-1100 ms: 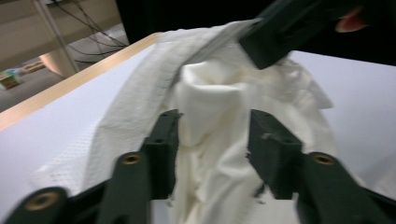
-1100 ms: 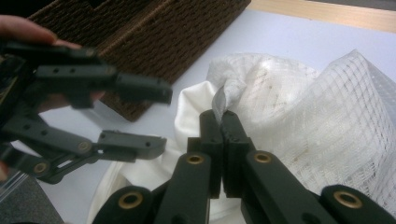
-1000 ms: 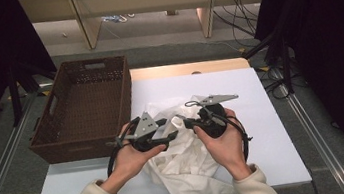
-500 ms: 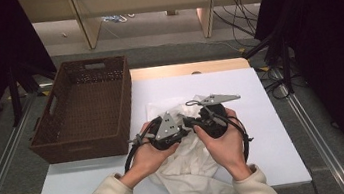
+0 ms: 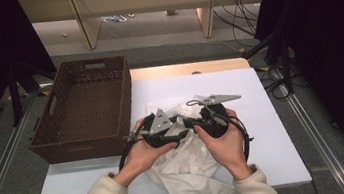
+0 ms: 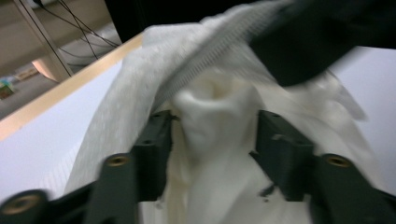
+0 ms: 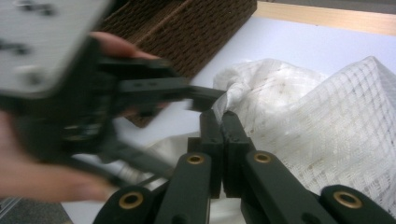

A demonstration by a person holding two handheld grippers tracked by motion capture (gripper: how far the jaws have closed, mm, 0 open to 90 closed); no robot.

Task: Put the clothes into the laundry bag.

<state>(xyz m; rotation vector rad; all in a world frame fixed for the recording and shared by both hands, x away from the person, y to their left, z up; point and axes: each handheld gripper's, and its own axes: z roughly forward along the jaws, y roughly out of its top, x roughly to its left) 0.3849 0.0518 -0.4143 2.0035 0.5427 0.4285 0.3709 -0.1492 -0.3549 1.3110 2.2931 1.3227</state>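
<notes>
Two grippers meet over the white mesh bag [image 5: 189, 168] lying on the table [image 5: 271, 134] beside the basket [image 5: 86, 108]. My right gripper [image 7: 220, 116] is clamped on its edge. My left gripper [image 6: 212, 128] has just been opening, jaws apart, cloth bunched between them.

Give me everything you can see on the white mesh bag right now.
The bag is white, soft open-weave mesh with a zipper along one edge and pale cloth inside. It lies crumpled on the white table, right of the basket, its near end hanging over the table's front edge. The right tongs are shut on a fold of mesh. The left tongs have just been opening; a bunch of cloth sits between their jaws, pads apart from it.
</notes>
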